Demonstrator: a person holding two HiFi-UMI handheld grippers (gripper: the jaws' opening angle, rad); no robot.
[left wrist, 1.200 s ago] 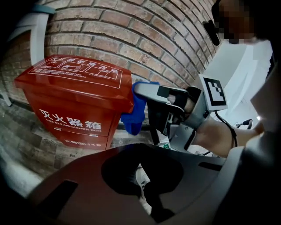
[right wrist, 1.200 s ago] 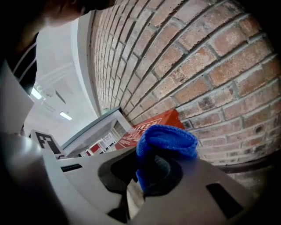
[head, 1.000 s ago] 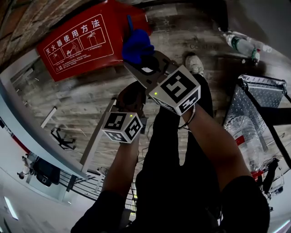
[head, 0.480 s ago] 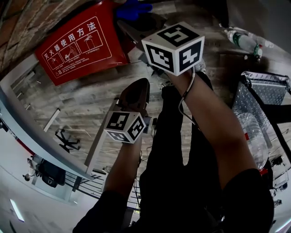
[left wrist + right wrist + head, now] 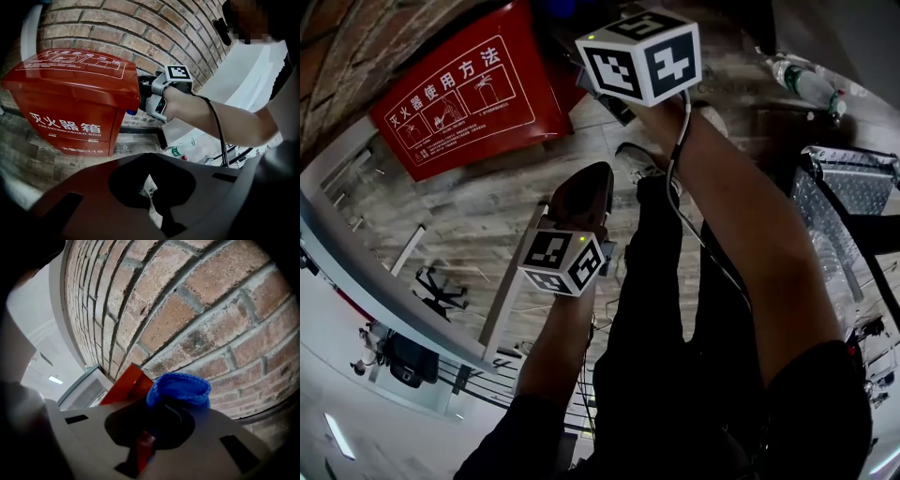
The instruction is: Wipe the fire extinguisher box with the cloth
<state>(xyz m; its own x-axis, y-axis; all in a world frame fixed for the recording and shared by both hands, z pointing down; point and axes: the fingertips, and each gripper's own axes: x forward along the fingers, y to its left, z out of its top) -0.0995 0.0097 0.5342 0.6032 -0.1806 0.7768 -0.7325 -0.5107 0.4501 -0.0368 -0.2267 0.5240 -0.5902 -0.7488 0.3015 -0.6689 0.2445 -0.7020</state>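
The red fire extinguisher box (image 5: 459, 89) stands on the wood floor against a brick wall; in the left gripper view the box (image 5: 70, 103) shows its lid and front with white lettering. My right gripper (image 5: 154, 427) is shut on the blue cloth (image 5: 180, 387), next to the box's red corner (image 5: 129, 380). From the left gripper view, the right gripper (image 5: 157, 93) sits at the box's right side under the lid edge, with a bit of cloth (image 5: 131, 111) showing. My left gripper (image 5: 581, 197) hangs shut and empty, back from the box.
The brick wall (image 5: 140, 28) rises behind the box. Plastic bottles (image 5: 802, 89) lie on the floor at the right, beside a metal tread-plate platform (image 5: 844, 187). A white ledge (image 5: 356, 234) runs along the left. The person's legs and shoe (image 5: 633, 159) stand below the grippers.
My right gripper has carried the cloth from the box's near right edge up and farther along its side; the cloth has almost left the head view. The left gripper has barely moved.
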